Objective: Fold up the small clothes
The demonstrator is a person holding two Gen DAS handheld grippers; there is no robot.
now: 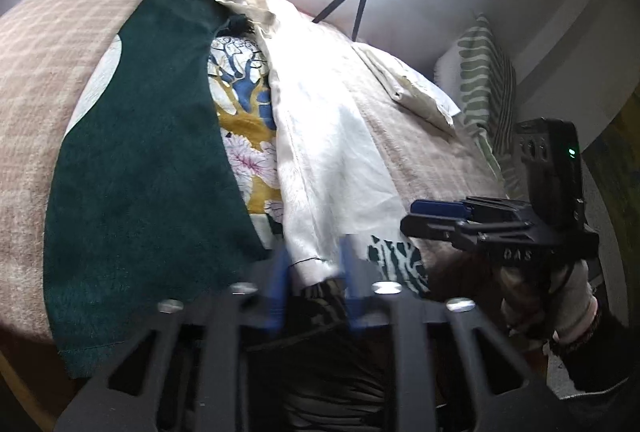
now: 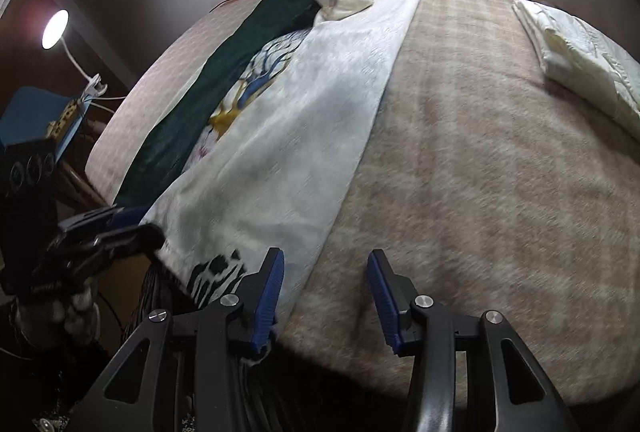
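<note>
1. The left hand-held gripper [image 1: 316, 282] is seen at the near hem of the long white textured cloth [image 1: 320, 136]; its blue pads are blurred in its own view, and the jaws are judged pressed together, though whether the hem is pinched between them cannot be told.
2. The right hand-held gripper [image 2: 326, 296] is held with its jaws spread and nothing between them, just over the cloth's near right edge, where white fabric meets the beige checked bed blanket [image 2: 480, 172].
3. The white cloth is laid lengthwise across the bed, partly covering a floral printed cloth in yellow, blue and white [image 1: 244, 128] and lying beside a dark green cloth [image 1: 148, 160].
4. A folded cream garment [image 2: 576, 52] is set well apart at the far right of the bed.
5. The step in hand is judged to be the taking up of the white cloth's near corners.
6. Next, the right jaws would need to be closed on the near right corner, so that the hem can be carried toward the far end.
</note>
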